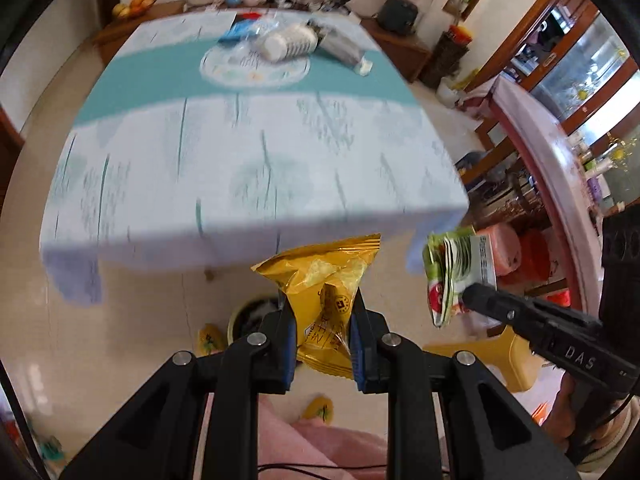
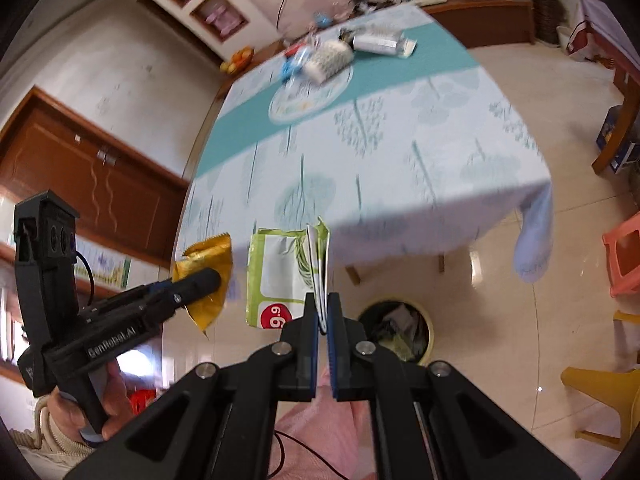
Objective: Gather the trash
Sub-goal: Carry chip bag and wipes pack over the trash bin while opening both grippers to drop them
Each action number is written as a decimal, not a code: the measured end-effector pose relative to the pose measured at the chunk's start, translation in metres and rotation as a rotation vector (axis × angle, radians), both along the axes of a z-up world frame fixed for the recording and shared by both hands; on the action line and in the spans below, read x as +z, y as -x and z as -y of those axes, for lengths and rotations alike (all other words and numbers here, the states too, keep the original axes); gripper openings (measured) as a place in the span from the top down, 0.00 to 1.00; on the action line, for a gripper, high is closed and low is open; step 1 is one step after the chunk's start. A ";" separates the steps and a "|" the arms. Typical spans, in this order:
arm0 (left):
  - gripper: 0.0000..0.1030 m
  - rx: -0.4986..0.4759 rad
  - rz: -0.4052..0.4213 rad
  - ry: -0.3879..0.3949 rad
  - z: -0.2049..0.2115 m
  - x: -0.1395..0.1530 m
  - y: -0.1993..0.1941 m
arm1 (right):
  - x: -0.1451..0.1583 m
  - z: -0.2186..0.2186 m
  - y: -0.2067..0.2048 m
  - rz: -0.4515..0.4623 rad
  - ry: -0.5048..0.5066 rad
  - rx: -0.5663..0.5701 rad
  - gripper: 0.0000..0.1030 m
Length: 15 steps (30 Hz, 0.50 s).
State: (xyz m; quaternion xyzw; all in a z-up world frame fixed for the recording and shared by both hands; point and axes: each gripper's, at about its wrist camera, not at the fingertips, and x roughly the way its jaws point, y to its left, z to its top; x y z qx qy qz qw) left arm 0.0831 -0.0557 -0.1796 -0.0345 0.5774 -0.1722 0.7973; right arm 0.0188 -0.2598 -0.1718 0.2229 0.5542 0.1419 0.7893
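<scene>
In the left wrist view my left gripper (image 1: 322,304) is shut on a crumpled yellow snack wrapper (image 1: 320,268), held in the air in front of the table edge. To its right, my right gripper (image 1: 476,298) pinches a green and white packet (image 1: 452,276). The right wrist view shows that gripper (image 2: 322,304) shut on the packet (image 2: 276,276), with the left gripper (image 2: 200,280) and yellow wrapper (image 2: 208,256) beside it. A round bin (image 2: 394,332) with a dark liner stands on the floor below; in the left view the bin (image 1: 250,320) is partly hidden behind a finger.
The table (image 1: 240,152) has a pale blue and teal cloth. At its far end lie a stack of white cups (image 1: 288,42), a blue packet (image 1: 240,30) and other items. A yellow stool (image 2: 600,392) and a pink stool (image 2: 624,260) stand on the tiled floor.
</scene>
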 end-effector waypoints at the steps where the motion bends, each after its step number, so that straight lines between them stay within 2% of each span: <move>1: 0.81 0.003 -0.013 -0.007 -0.001 -0.003 0.008 | -0.005 -0.002 0.006 -0.017 -0.008 0.009 0.97; 4: 0.81 -0.007 -0.042 -0.047 -0.004 -0.014 0.033 | -0.021 -0.010 0.019 -0.055 -0.017 0.024 0.97; 8: 0.81 -0.031 -0.071 -0.089 -0.005 -0.035 0.049 | -0.060 -0.022 0.030 -0.134 -0.029 0.019 0.97; 15: 0.81 -0.036 -0.196 -0.100 -0.016 -0.121 0.050 | -0.152 -0.034 0.038 -0.299 0.009 -0.053 0.96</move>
